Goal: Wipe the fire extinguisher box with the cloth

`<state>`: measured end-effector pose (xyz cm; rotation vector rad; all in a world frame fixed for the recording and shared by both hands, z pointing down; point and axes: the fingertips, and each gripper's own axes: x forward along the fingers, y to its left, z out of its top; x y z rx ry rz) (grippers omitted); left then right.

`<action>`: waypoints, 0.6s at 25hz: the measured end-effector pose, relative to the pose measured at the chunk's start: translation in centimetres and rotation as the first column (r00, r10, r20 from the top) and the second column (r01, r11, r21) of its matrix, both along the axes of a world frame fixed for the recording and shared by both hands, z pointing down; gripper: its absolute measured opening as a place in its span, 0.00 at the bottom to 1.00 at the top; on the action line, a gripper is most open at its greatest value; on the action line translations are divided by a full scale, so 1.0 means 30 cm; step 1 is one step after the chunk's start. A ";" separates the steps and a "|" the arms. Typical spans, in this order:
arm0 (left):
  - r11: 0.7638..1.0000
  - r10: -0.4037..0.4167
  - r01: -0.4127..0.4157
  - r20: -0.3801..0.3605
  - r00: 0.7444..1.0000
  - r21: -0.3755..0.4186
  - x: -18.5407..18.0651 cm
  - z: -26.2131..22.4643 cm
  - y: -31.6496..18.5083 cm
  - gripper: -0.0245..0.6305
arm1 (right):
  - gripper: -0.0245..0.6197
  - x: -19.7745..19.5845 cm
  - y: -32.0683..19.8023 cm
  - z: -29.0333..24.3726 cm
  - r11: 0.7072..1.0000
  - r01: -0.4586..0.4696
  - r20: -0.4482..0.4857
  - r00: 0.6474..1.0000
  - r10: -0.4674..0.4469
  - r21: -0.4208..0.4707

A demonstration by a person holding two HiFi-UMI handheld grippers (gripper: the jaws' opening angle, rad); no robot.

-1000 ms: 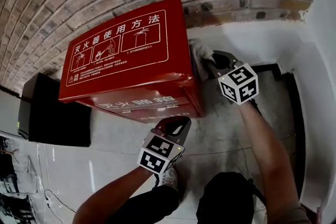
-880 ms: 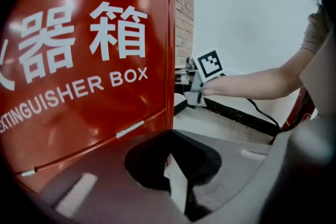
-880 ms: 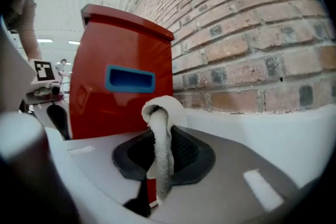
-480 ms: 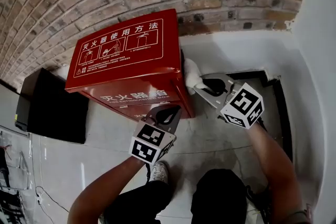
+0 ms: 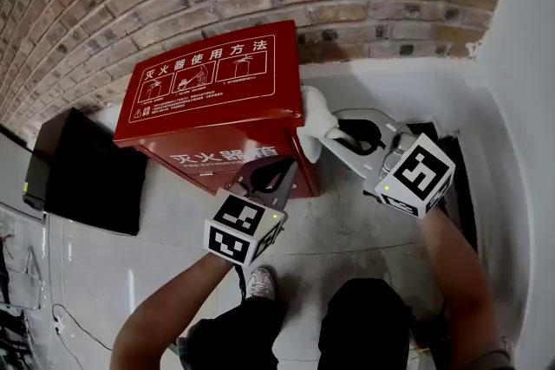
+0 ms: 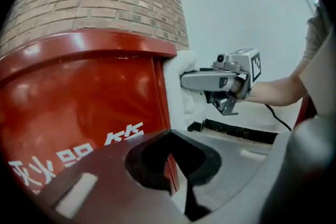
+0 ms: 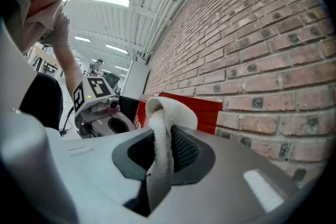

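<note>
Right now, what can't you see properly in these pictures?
- Small print on the fire extinguisher box lid: too small, head view.
- Box side under the cloth: covered by the cloth, every view.
- Cloth's lower end: hidden inside the right gripper, right gripper view.

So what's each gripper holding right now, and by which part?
The right gripper pinches the white cloth by a fold, a bunched loop poking past its jaws. The left gripper holds nothing; its jaws are together.
</note>
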<state>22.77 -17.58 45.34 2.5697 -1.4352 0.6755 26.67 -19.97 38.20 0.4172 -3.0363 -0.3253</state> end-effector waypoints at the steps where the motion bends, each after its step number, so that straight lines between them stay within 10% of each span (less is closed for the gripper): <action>1: 1.000 -0.004 0.004 0.000 1.000 -0.005 -0.004 0.003 0.003 0.04 | 0.14 -0.006 -0.021 -0.002 1.000 -0.016 -0.001 1.000 0.016 0.001; 15: 0.996 -0.081 0.082 0.016 0.997 -0.040 -0.192 -0.003 0.049 0.04 | 0.14 -0.097 -0.502 -0.024 0.960 -0.260 -0.010 0.965 0.260 -0.106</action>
